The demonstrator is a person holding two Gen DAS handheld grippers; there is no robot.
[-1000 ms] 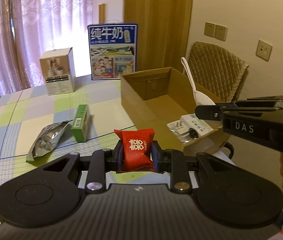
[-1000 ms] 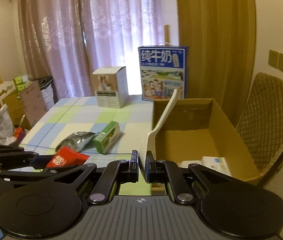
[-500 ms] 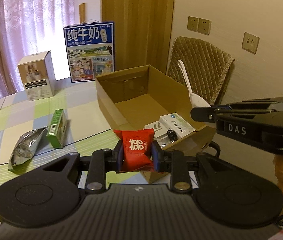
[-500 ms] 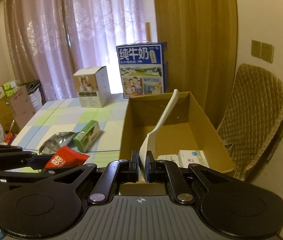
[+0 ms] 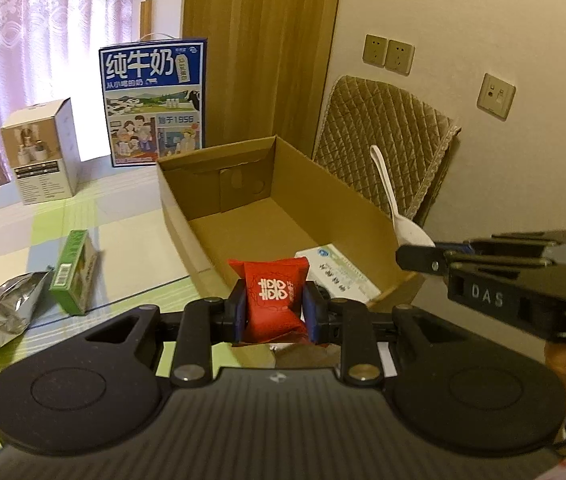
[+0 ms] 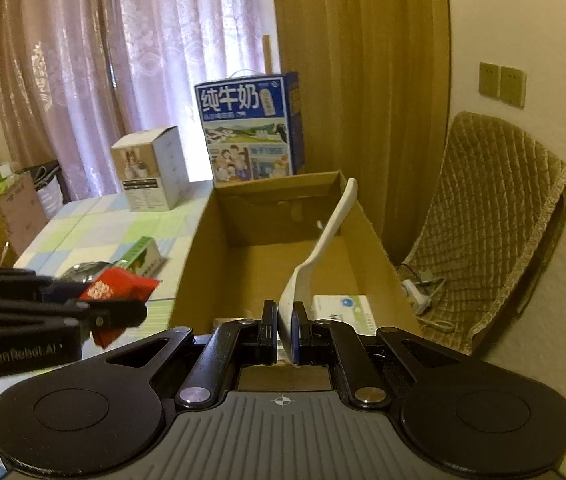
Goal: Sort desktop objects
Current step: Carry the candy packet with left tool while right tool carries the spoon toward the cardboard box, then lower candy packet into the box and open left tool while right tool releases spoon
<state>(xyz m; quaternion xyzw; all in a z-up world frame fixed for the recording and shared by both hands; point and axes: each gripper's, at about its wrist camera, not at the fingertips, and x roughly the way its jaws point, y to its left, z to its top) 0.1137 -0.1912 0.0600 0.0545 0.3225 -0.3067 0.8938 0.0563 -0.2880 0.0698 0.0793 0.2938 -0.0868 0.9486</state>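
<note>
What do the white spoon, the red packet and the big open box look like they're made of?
The white spoon looks like smooth plastic or melamine: uniform, matte, thin handle. The red packet seems a glossy plastic-film wrapper, judging by its crimped ends and creases. The open box is plain brown corrugated cardboard, matte, with raw folded edges.

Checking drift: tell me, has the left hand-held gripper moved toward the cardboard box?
Yes. The left hand-held gripper moved rightward toward the cardboard box, which now sits directly ahead.
</note>
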